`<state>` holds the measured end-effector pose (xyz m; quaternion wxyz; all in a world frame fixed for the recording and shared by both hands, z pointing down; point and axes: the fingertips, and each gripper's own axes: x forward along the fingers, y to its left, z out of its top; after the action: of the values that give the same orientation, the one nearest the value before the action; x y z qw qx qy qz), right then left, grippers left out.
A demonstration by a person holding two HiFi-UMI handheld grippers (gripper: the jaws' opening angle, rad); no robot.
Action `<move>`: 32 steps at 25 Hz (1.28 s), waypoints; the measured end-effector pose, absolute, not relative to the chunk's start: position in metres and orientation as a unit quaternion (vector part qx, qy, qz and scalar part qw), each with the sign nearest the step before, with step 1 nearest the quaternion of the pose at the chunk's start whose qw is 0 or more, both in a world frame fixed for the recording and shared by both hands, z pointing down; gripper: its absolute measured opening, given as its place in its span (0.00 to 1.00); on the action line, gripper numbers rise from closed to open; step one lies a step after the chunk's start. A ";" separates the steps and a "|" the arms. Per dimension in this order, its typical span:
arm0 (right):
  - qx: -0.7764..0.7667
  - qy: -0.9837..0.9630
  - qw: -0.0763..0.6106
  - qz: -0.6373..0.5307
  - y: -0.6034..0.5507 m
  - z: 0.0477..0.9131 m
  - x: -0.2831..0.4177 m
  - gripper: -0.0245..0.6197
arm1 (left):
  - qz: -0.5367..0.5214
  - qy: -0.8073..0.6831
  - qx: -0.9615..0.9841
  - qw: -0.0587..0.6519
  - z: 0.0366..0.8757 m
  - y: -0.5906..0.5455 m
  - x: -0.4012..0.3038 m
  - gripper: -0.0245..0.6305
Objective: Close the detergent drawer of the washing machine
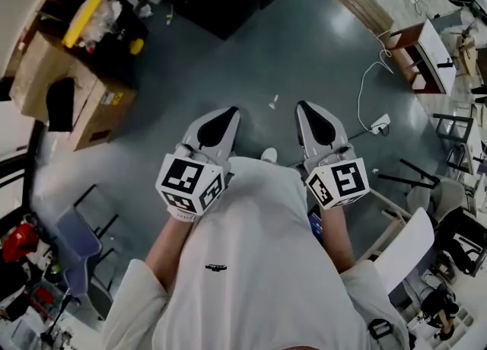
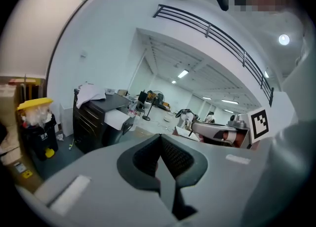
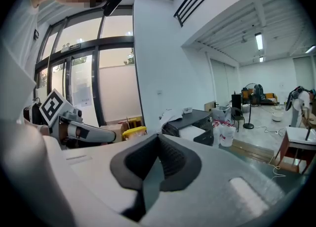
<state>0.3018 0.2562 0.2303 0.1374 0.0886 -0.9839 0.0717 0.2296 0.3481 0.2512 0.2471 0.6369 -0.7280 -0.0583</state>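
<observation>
**Left gripper** (image 1: pixel 219 122) and **right gripper** (image 1: pixel 313 116) are being held low in front of the person's white shirt (image 1: pixel 251 265). They are sitting side by side but apart, with their tips pointing forward over the grey floor (image 1: pixel 251 52). In each gripper view the dark pads are meeting along one seam. Both pairs of jaws are therefore pressing together and carrying nothing.

**Near field.** A white plug block (image 1: pixel 380 122) is lying on the floor just ahead of the right gripper. A white chair (image 1: pixel 407 246) is standing at the person's right.

**Middle field.** A cardboard box (image 1: pixel 103 109) is standing to the left. Beyond it are a yellow-lidded bin (image 1: pixel 85 15) and a black cabinet (image 2: pixel 94 117).

**Far field.** A wooden shelf unit (image 1: pixel 411 55) is standing at the right edge of the floor.

**Task object.** The washing machine and its detergent drawer are not appearing in any view, so the drawer's position and how far it is pulled out cannot be told. The task is evidently not yet under way.

**Handling (judgement).** Such a drawer is probably light, rigid plastic running on short guides, and it is likely to need only a gentle push. No grasp seems necessary. The closed jaw tips could be pressing flat on the middle of the drawer's front panel. Pushing at one corner is likely to skew the drawer and jam it, and a hard shove risks cracking the plastic.
</observation>
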 end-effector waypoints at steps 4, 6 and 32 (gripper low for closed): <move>0.074 -0.986 0.142 0.039 0.283 0.228 0.264 0.04 | -0.072 -0.725 0.639 0.244 0.256 0.373 0.197 0.07; 0.070 -0.986 0.150 0.026 0.295 0.230 0.252 0.04 | -0.077 -0.726 0.638 0.244 0.257 0.381 0.184 0.07; 0.086 -0.987 0.118 0.061 0.134 0.235 0.183 0.04 | -0.028 -0.709 0.651 0.269 0.245 0.218 0.114 0.07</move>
<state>0.1830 0.1344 0.2351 0.1180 0.0857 -0.9874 0.0612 0.1143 0.2182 0.2450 0.2689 0.6510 -0.7093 -0.0284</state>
